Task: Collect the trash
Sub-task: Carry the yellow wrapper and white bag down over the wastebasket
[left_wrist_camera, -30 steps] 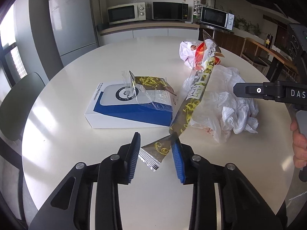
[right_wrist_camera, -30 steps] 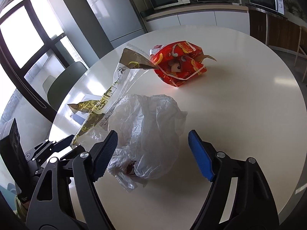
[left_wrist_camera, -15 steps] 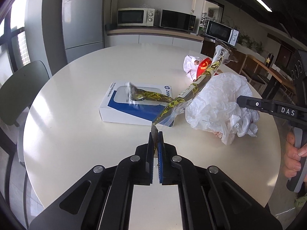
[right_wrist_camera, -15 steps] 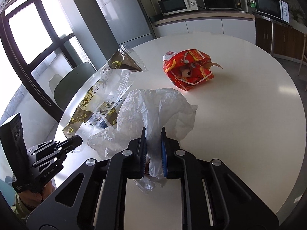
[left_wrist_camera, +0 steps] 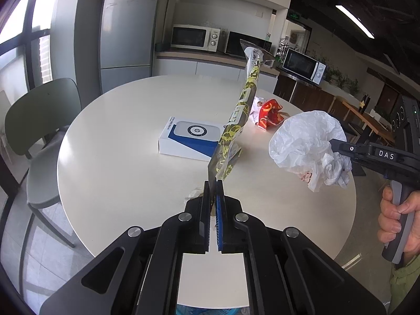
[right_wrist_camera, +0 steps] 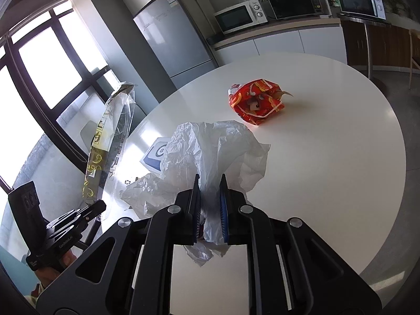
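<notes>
left wrist view: left gripper jaws pinched together on the bottom end of a long yellow-and-black snack wrapper. wrapper stands up and away from the fingers, stiff, its clear sealed top in front of the far counter. whole wrapper is off the table. just past the left finger, a small crumpled white scrap on the tabletop. farther out, a blue-and-white box lies flat near the table's middle. beyond it, partly behind the wrapper, a crumpled red bag on the table. to the right, the right gripper seen side-on, a hand on its grip, white plastic bag bunched at its tip and carried above the table.

right wrist view: right gripper jaws narrow, clamped on a gathered fold of the white plastic bag; bag balloons forward beyond the fingertips and a tail hangs below between the fingers. past it, the red bag sits alone on the white table, well apart from the held bag. corner of the blue-and-white box peeks out behind the plastic. at left, the left gripper with the wrapper rising upright from it. fridge, microwaves on the counter at back; green chair at the table's left edge.
</notes>
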Action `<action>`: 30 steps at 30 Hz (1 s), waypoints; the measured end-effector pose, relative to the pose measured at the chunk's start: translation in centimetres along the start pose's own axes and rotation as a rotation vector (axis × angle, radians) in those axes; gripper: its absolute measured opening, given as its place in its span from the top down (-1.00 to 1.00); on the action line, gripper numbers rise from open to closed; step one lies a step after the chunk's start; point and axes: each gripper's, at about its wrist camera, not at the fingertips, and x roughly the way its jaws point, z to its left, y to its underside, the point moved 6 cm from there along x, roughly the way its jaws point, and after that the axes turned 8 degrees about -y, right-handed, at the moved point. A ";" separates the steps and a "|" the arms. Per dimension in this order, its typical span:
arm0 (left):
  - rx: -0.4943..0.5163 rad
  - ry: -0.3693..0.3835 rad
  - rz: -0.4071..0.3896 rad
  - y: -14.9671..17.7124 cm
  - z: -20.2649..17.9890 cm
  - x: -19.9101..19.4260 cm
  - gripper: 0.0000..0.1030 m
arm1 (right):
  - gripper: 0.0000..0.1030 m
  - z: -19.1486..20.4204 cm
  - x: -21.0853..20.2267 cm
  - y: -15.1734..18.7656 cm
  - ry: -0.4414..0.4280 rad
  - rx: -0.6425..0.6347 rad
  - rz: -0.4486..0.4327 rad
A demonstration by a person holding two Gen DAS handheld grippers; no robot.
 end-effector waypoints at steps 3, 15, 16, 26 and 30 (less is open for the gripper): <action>0.002 0.007 -0.008 0.3 -0.1 -0.9 0.95 | 0.77 0.6 -1.2 0.4 -0.017 0.009 -0.011; 0.002 0.017 -0.041 2.2 0.1 -5.0 0.95 | 0.77 4.6 -7.2 4.0 -0.059 -0.046 -0.069; 0.000 0.014 -0.042 2.4 0.2 -5.2 0.95 | 0.77 4.8 -7.7 4.5 -0.053 -0.056 -0.073; 0.021 -0.026 -0.018 6.1 1.8 -7.7 0.95 | 0.77 6.1 -10.9 9.2 -0.022 -0.119 -0.059; 0.023 -0.035 0.011 7.6 2.1 -8.0 0.95 | 0.77 6.4 -11.5 11.0 -0.010 -0.137 -0.041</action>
